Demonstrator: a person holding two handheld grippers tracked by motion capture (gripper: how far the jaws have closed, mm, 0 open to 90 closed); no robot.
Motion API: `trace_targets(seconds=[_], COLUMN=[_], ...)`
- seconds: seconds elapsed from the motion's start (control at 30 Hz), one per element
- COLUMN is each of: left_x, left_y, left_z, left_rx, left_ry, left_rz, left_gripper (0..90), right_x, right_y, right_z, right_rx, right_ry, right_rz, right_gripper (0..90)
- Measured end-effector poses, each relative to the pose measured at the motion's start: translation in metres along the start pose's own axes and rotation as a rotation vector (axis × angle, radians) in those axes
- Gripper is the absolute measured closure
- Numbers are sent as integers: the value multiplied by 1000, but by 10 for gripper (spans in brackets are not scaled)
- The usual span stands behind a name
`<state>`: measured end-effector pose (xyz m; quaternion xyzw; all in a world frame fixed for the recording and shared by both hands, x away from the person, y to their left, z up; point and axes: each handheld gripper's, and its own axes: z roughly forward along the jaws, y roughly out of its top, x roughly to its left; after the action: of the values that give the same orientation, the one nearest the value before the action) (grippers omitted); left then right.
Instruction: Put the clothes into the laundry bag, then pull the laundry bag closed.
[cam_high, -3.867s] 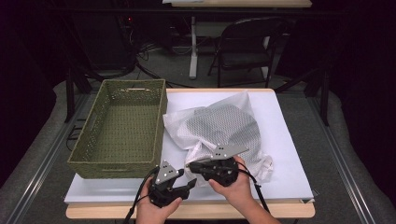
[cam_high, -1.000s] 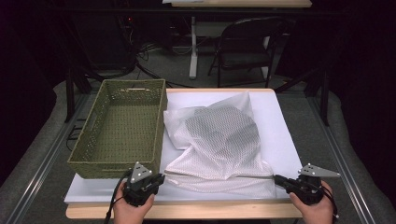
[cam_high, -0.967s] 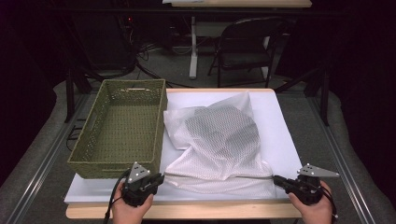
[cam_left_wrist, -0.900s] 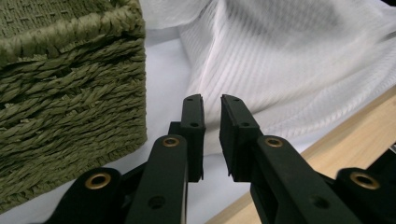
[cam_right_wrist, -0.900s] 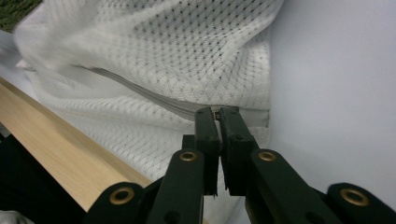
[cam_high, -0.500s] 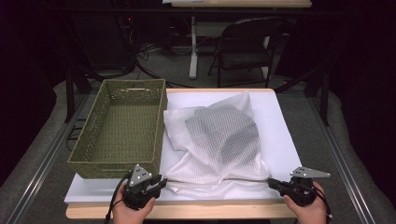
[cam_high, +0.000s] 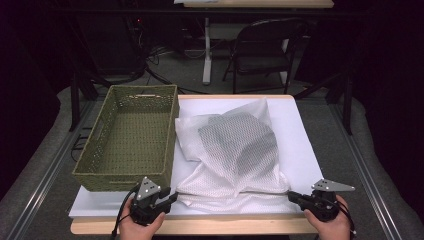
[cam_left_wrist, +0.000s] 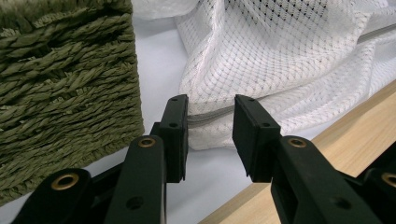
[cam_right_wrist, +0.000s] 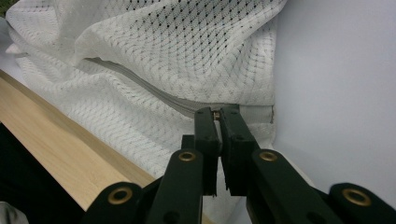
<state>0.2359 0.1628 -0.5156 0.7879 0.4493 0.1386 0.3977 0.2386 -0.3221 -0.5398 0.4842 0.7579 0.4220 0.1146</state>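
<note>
The mesh bag (cam_high: 235, 150) looks light and limp, best held at its zipper (cam_right_wrist: 154, 93); right gripper (cam_right_wrist: 217, 116) jaws clamp the zipper pull (cam_right_wrist: 216, 113), left gripper (cam_left_wrist: 210, 123) jaws stand apart.

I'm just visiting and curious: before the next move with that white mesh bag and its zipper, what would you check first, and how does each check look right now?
1. Right gripper has the zipper pull: ok, its jaws are closed on a small metal tab at the zipper's end.
2. Left gripper is holding the mesh bag: not ok, its jaws are apart, with the zipper seam just ahead of them.
3. Bag lies on the white mat: ok.
4. Green basket has room: ok, it looks empty.
5. Zipper fully shut: cannot tell.
6. What the dark item inside the bag is: cannot tell.
</note>
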Motion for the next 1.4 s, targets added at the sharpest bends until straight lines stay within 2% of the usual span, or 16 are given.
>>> trace_targets(seconds=[0.4, 0.77, 0.83, 1.23, 1.4], left_x=[1, 2, 2, 2, 5], left_y=[-1, -1, -2, -3, -5], left_z=[0, 0, 0, -4, -10], left_rx=[6, 1, -2, 0, 0], left_ry=[-4, -14, -9, -1, 5], left_rz=[-9, -8, -14, -7, -7], left_gripper=[632, 601, 595, 566, 560], right_x=[1, 1, 2, 7, 11], right_y=[1, 1, 1, 4, 5], right_z=[-2, -4, -4, -10, -9], right_rx=[-8, -31, -34, -93, -89], right_ry=[0, -18, -16, -13, -15], right_rz=[-10, -9, 2, -16, -38], right_gripper=[842, 731, 712, 611, 596])
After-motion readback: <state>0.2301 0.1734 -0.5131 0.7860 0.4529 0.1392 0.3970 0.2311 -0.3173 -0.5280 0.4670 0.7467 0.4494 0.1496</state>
